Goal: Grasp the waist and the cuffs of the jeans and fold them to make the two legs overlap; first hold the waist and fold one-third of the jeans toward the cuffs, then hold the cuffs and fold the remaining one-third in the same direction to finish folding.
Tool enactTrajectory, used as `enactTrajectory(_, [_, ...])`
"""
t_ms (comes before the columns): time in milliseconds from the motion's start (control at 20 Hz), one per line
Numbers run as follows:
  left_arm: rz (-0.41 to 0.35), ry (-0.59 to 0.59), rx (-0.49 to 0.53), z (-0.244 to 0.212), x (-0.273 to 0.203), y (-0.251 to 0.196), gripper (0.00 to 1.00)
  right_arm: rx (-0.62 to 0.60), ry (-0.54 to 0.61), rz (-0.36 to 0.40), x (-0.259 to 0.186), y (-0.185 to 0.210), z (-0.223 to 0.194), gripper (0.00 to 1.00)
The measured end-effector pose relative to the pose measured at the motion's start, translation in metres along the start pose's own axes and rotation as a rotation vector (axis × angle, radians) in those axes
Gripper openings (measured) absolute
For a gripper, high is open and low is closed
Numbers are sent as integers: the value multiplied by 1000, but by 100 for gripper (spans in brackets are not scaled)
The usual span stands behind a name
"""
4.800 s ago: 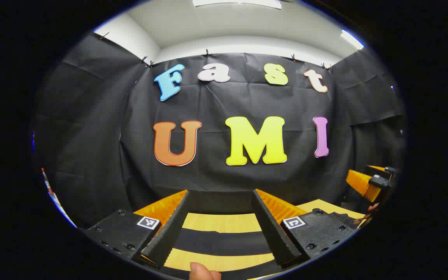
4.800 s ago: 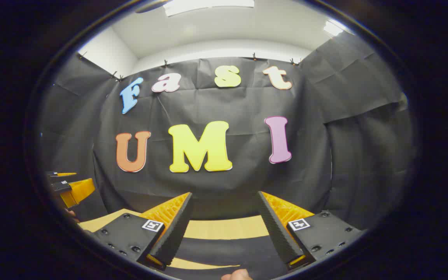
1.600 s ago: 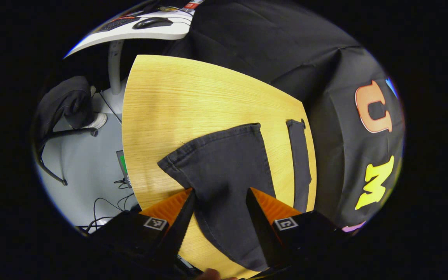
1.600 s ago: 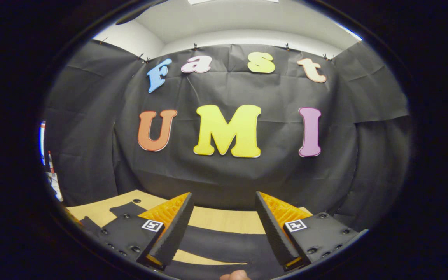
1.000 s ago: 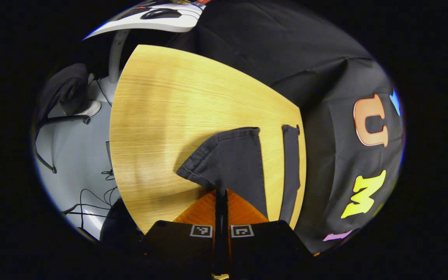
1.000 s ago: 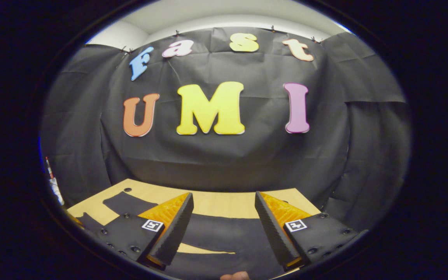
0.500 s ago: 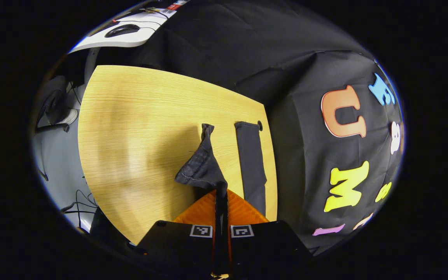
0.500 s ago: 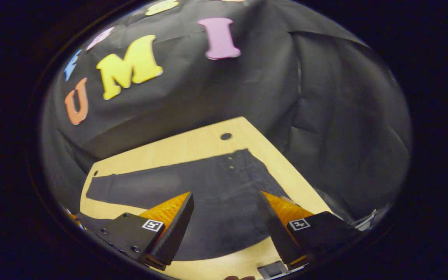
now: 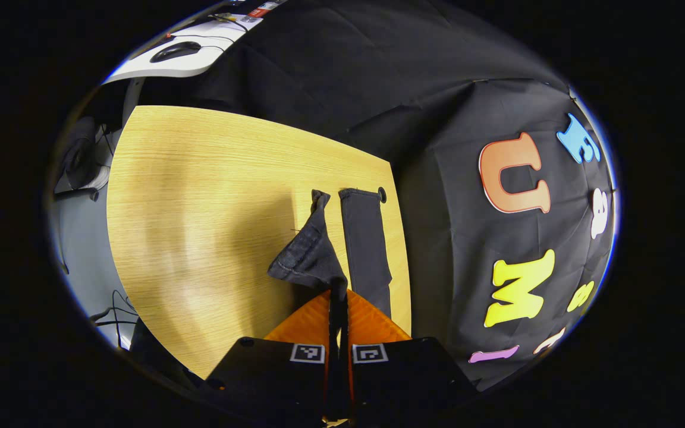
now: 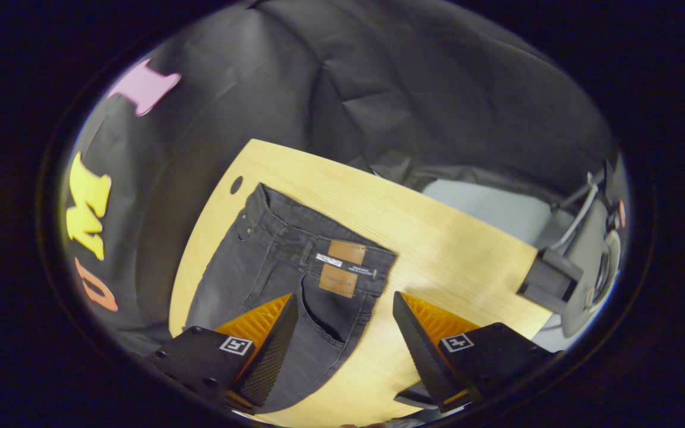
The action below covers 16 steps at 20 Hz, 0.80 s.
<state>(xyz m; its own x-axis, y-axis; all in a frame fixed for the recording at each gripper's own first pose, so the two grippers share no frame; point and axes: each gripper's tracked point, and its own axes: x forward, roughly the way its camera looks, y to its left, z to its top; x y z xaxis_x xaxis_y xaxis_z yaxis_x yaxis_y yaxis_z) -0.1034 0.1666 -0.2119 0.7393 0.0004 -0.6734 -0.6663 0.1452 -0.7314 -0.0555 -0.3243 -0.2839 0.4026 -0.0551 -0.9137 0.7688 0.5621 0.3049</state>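
Note:
Dark grey jeans lie on a light wooden table (image 9: pixel 200 196). In the left gripper view my left gripper (image 9: pixel 338 291) is shut on the near leg's cuff (image 9: pixel 307 255), which is lifted and bunched off the table. The other leg (image 9: pixel 366 244) lies flat beside it near the table's far edge. In the right gripper view my right gripper (image 10: pixel 345 333) is open above the waist (image 10: pixel 319 246), which lies flat with its brown labels (image 10: pixel 342 267) facing up. Its fingers (image 10: pixel 271 351) straddle the hip and back-pocket area without touching the cloth.
A small round hole (image 9: pixel 382 193) in the table sits by the far cuff, and another hole (image 10: pixel 236 185) lies beside the waist. A white desk with a mouse (image 9: pixel 175 51) stands beyond the table. A chair base (image 10: pixel 580 279) stands on the floor past the table's edge.
My left gripper turned down to the table, shut on the near cuff and lifted it toward the other leg. My right gripper tilted down from the wall to above the waist, staying open.

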Motion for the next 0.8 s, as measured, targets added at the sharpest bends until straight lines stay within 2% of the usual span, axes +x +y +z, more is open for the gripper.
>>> enactTrajectory(200, [18, -5, -3, -1, -2, 2, 3, 22, 75, -8, 18, -5, -20, 98])
enactTrajectory(400, [23, -7, 6, -3, -1, 1, 3, 13, 51, 4, 24, -2, -17, 93])
enactTrajectory(450, [23, -6, 10, -3, -1, 0, 3, 18, 61, -7, 27, -5, -20, 85])
enactTrajectory(550, [20, -6, 14, -4, 1, -3, 3, 73, 65, -16, 30, -8, -17, 55])
enactTrajectory(600, [16, -3, 14, -5, 1, -5, 3, 92, 78, 6, 30, -5, -17, 39])
enactTrajectory(650, [17, -2, 16, -6, 2, -5, 3, 86, 85, 8, 32, -10, -14, 37])
enactTrajectory(700, [21, -2, 14, -6, 3, -4, 3, 97, 97, 7, 32, -12, -11, 28])
enactTrajectory(750, [24, -1, 6, -5, 3, -3, 3, 127, 98, 19, 41, -9, -16, 7])
enactTrajectory(800, [24, -2, -1, -5, 4, -2, 3, 141, 91, 34, 35, -8, -19, 6])
